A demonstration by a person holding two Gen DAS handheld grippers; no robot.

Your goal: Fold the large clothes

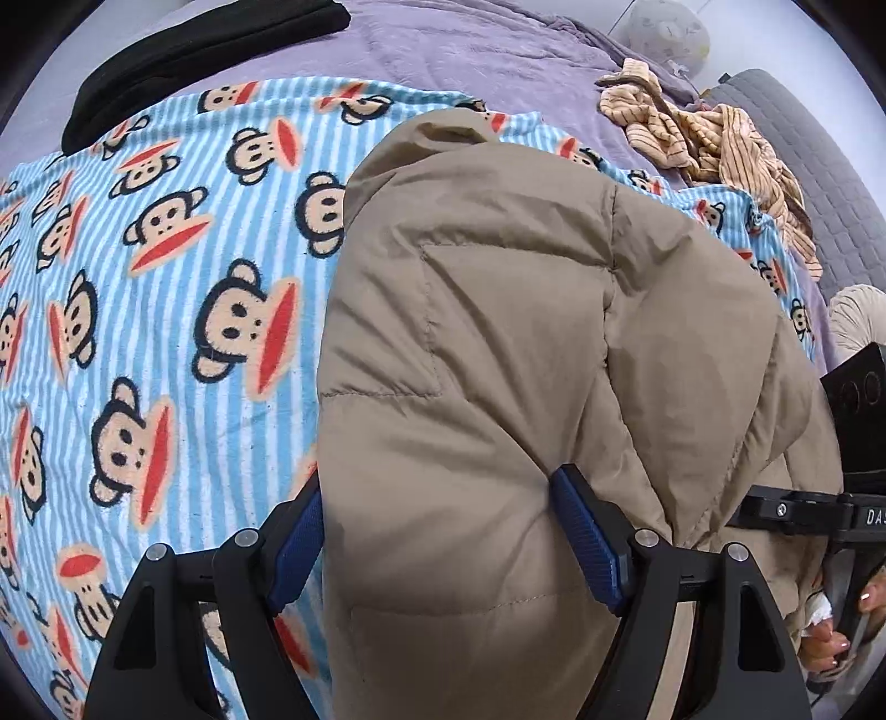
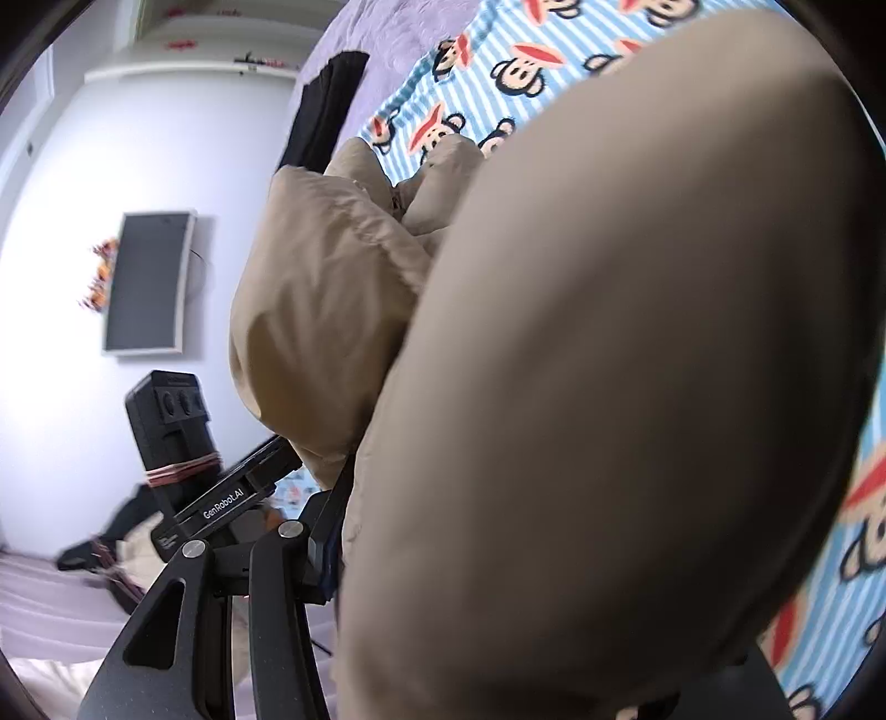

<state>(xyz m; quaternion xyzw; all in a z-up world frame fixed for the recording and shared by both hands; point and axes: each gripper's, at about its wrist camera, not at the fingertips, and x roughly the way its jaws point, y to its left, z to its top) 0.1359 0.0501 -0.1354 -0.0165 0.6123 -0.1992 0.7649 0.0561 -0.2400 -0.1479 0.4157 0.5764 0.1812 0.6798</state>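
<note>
A tan puffer jacket (image 1: 526,343) lies bunched over a blue striped monkey-print blanket (image 1: 166,288) on the bed. My left gripper (image 1: 443,526) has a thick fold of the jacket between its blue pads (image 1: 590,545), and both pads press into the padding. In the right wrist view the jacket (image 2: 637,387) bulges up and fills most of the picture. My right gripper (image 2: 526,581) holds it. Only its left finger (image 2: 332,515) shows; the other is hidden under the fabric. The left gripper's body (image 2: 221,501) shows beside it.
A black garment (image 1: 183,55) lies at the blanket's far left on the purple bedsheet (image 1: 470,50). A crumpled striped beige garment (image 1: 714,144) sits at the far right. A person's fingers (image 1: 830,642) show at the lower right. A white wall with a dark panel (image 2: 147,282) stands behind.
</note>
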